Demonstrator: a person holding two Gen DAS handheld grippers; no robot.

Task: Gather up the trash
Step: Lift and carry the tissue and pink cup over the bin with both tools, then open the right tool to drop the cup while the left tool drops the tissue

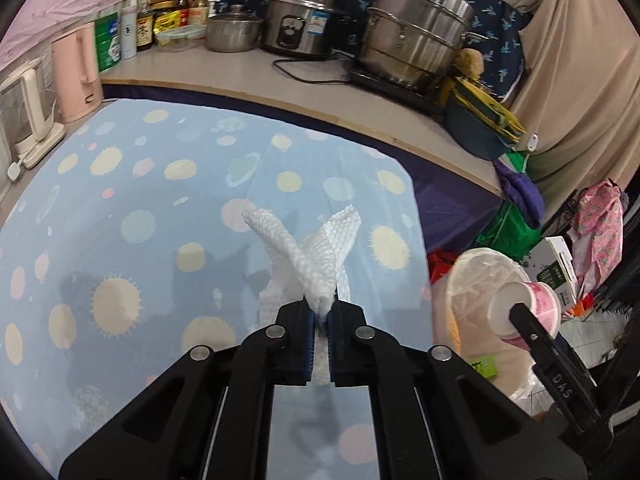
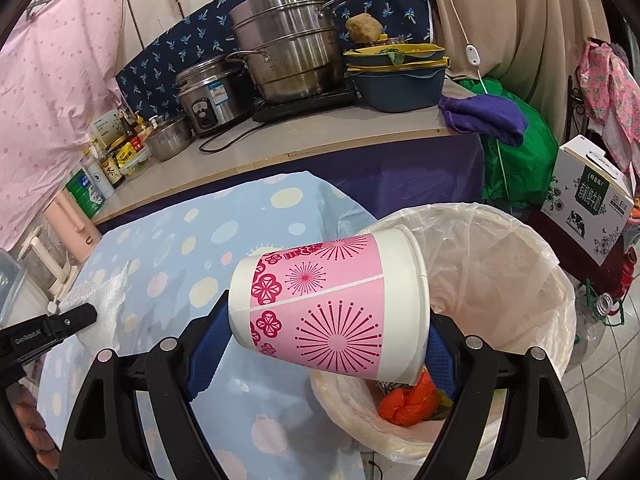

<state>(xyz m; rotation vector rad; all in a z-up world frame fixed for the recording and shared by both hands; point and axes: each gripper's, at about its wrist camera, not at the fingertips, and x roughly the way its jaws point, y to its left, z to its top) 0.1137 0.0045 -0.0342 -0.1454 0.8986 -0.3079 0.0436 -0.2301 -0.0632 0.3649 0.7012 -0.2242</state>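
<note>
A crumpled white paper towel (image 1: 316, 256) sticks up from my left gripper (image 1: 320, 312), which is shut on it above the blue dotted tablecloth (image 1: 140, 200). My right gripper (image 2: 326, 330) is shut on a pink flower-print paper cup (image 2: 332, 304), held on its side between the blue pads. The cup hangs over the near rim of the bag-lined trash bin (image 2: 560, 280), its mouth toward the bin. Orange scraps (image 2: 408, 400) lie at the bin's bottom. In the right wrist view the towel (image 2: 108, 296) and a left finger (image 2: 76, 316) show at the left edge.
Behind the table a counter (image 1: 248, 68) carries a steel steamer pot (image 1: 416, 28), a rice cooker (image 1: 300, 20), bottles and a blue basin (image 2: 400, 84). Two kettles (image 1: 76, 68) stand at the left. A milk carton box (image 2: 588, 208) and a green bag (image 2: 516, 152) sit beyond the bin.
</note>
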